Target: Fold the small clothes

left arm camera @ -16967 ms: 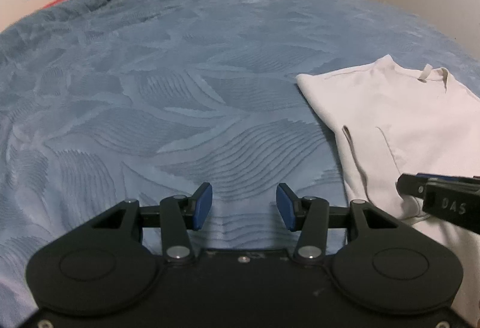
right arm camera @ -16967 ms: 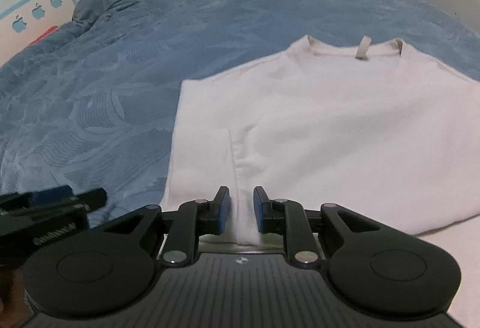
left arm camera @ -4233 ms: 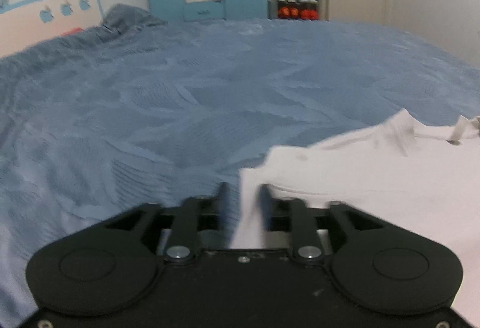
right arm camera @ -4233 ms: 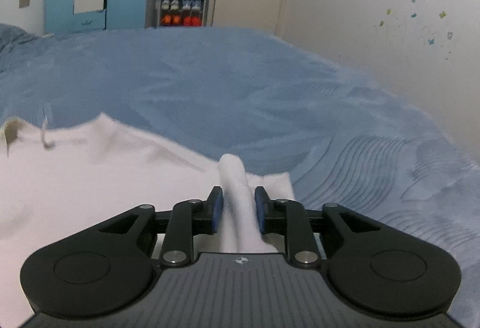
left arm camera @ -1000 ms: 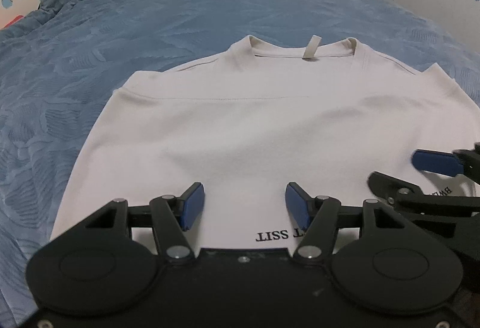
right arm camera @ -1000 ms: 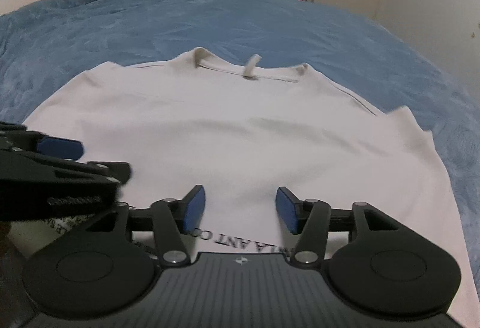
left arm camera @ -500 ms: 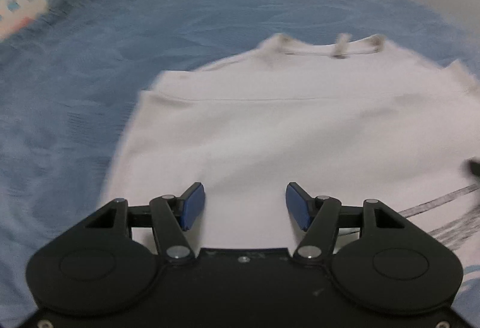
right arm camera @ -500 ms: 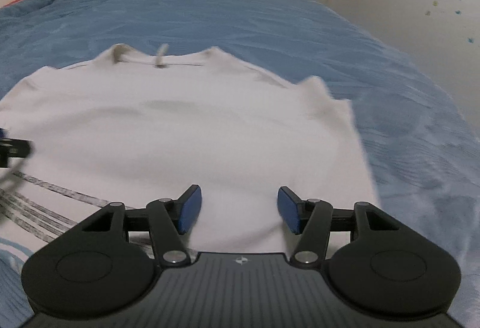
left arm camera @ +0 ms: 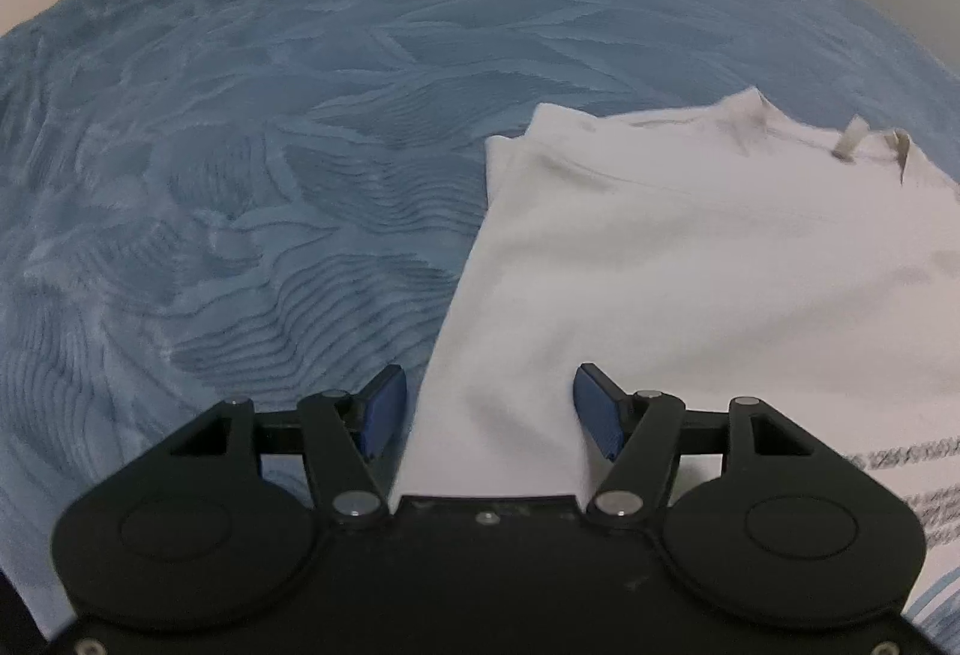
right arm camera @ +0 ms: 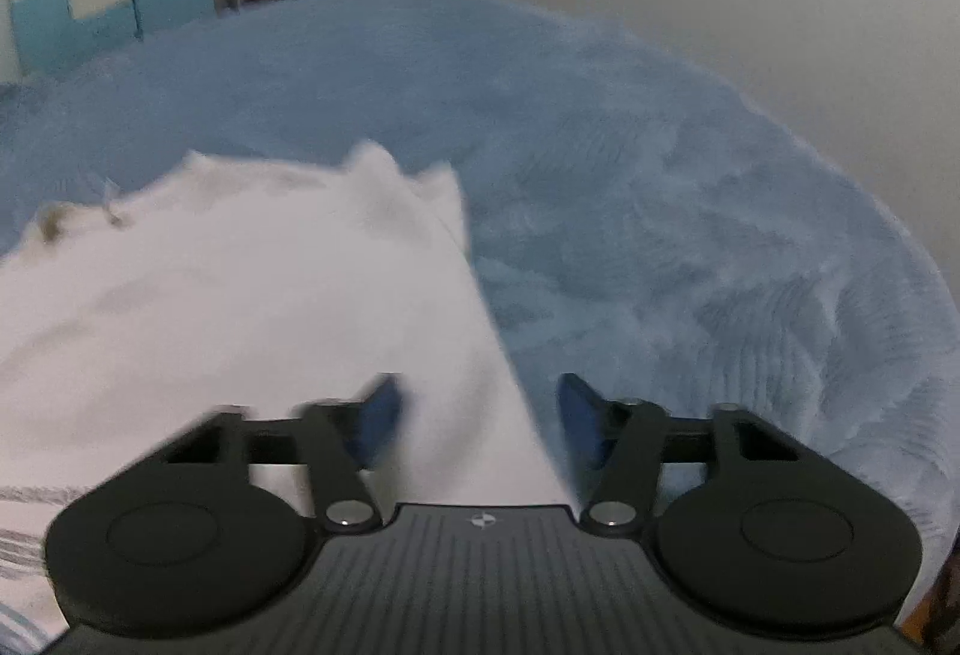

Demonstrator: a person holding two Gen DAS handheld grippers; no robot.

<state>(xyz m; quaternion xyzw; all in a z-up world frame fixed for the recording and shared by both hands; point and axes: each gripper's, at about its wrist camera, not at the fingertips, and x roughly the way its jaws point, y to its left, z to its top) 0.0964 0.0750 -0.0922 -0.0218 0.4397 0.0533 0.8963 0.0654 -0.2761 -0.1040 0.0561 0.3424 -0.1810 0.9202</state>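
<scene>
From the left wrist we see our left tongs [left arm camera: 489, 415] spread wide and empty over the left edge of one white shirt [left arm camera: 690, 283], spread on the blue bedspread [left arm camera: 240, 145] with its sides tucked in. From the right wrist, blurred, our right tongs [right arm camera: 480, 421] gape empty astride its right edge. The cross fold, we judge, remains.

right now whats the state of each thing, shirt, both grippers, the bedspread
white shirt: lying flat on the bed, sides folded in, collar at the far end
left gripper: open, straddling the shirt's left edge
right gripper: open, straddling the shirt's right edge, blurred
blue bedspread: spread out under the shirt
</scene>
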